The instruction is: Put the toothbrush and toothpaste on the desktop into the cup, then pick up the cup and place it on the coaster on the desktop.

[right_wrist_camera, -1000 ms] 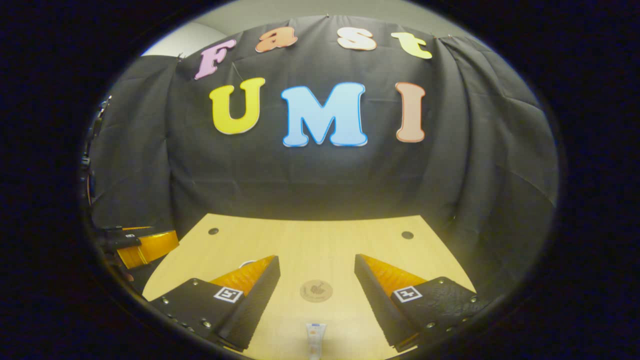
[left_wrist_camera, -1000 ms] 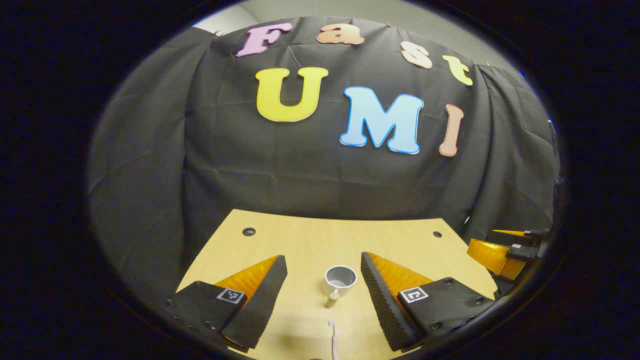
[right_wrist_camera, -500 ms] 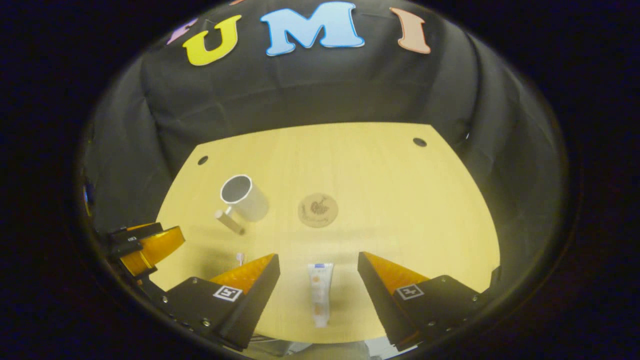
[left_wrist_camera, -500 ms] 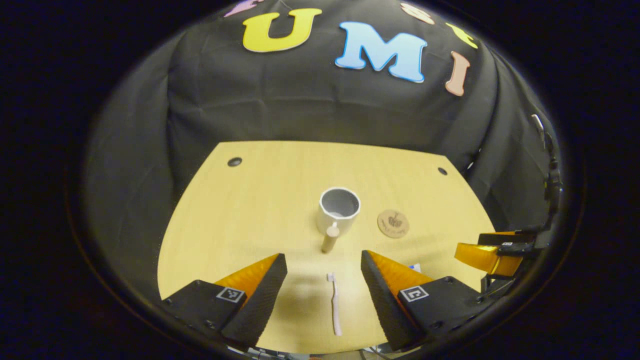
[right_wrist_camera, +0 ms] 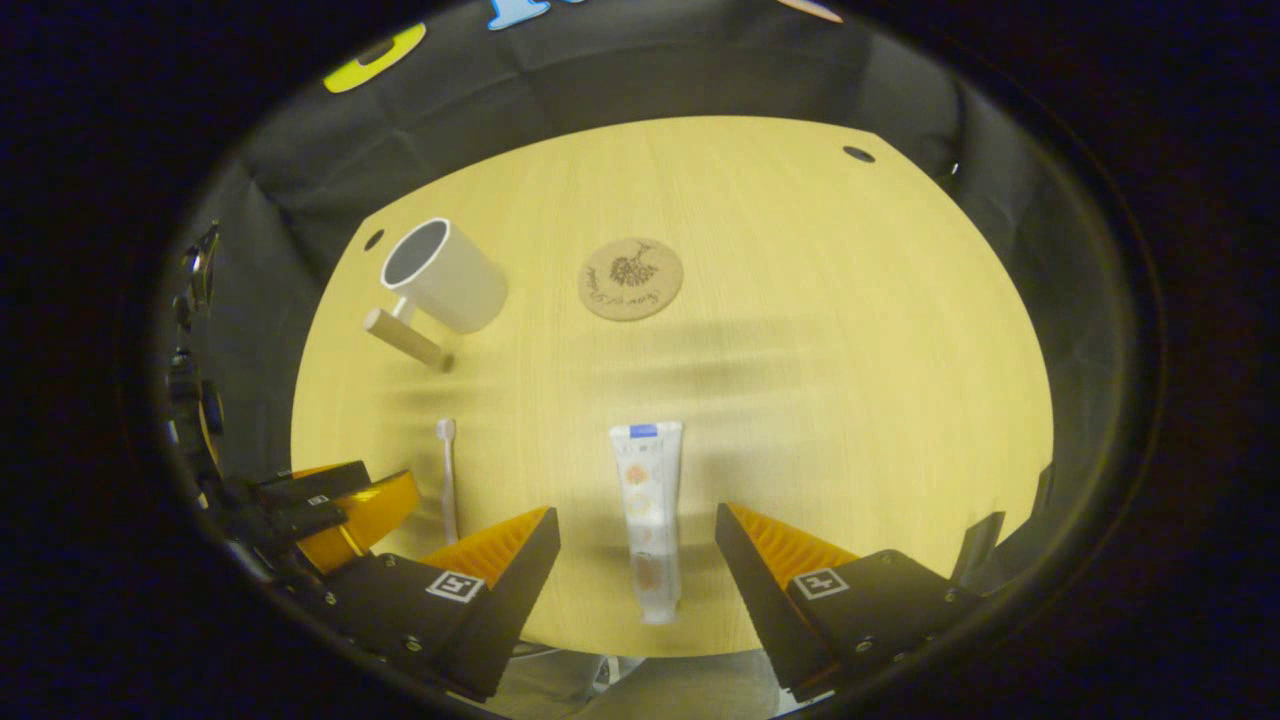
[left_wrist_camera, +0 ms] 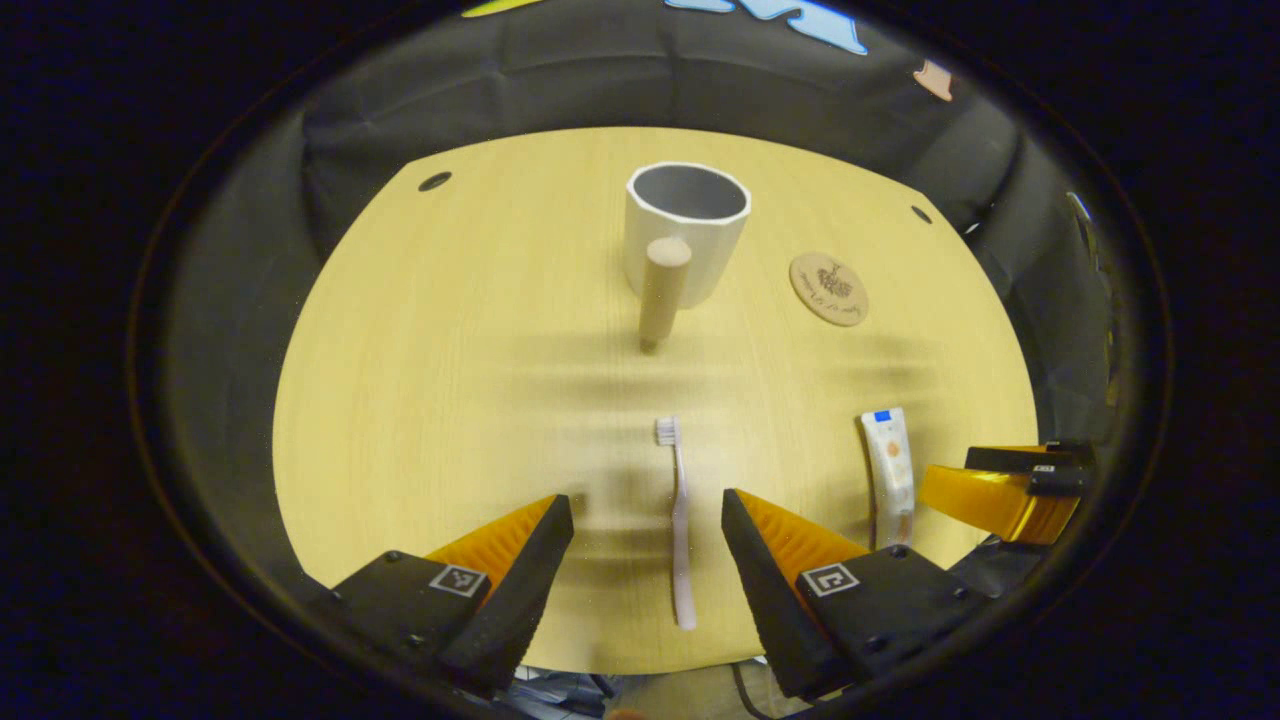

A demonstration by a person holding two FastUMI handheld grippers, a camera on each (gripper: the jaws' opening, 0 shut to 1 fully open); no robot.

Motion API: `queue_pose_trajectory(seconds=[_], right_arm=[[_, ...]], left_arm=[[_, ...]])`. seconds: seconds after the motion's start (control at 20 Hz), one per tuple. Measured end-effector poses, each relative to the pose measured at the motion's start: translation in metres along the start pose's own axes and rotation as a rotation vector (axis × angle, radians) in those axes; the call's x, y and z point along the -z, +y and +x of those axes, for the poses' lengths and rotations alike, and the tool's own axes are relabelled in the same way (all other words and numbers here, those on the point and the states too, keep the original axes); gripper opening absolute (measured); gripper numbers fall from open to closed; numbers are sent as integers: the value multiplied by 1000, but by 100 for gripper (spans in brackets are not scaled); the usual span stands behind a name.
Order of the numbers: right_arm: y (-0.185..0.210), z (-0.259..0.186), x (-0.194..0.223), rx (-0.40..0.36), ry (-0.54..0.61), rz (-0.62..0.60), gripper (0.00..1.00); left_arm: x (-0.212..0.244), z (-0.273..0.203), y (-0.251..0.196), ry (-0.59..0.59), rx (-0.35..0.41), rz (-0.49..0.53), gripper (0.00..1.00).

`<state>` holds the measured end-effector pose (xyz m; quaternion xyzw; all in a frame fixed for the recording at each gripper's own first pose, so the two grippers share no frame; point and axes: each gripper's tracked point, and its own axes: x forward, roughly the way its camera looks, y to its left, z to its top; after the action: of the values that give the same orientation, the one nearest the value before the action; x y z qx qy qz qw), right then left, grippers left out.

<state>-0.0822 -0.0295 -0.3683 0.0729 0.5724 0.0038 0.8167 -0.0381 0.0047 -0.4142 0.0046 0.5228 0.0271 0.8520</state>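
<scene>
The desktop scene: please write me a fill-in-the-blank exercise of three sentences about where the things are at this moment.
1. The toothbrush lies flat between the fingers of the ______ gripper.
2. The toothpaste lies flat between the fingers of the ______ gripper.
3. The cup stands beside the coaster, and inside it is ______.

Missing words: left; right; empty

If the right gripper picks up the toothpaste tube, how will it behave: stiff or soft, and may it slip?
The toothpaste lies flat on the table, so the fingers must reach low. It looks like a soft tube, probably yielding when squeezed. Its glossy surface may slip; gripping the wider part seems safer.
</scene>
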Motion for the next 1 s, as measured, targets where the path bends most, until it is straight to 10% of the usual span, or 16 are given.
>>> queue_pose_trajectory(seconds=[1.0], right_arm=[[-21, 57, 35, 121, 135, -127, 94]], left_arm=[[34, 42, 9, 139, -88, -25, 95]])
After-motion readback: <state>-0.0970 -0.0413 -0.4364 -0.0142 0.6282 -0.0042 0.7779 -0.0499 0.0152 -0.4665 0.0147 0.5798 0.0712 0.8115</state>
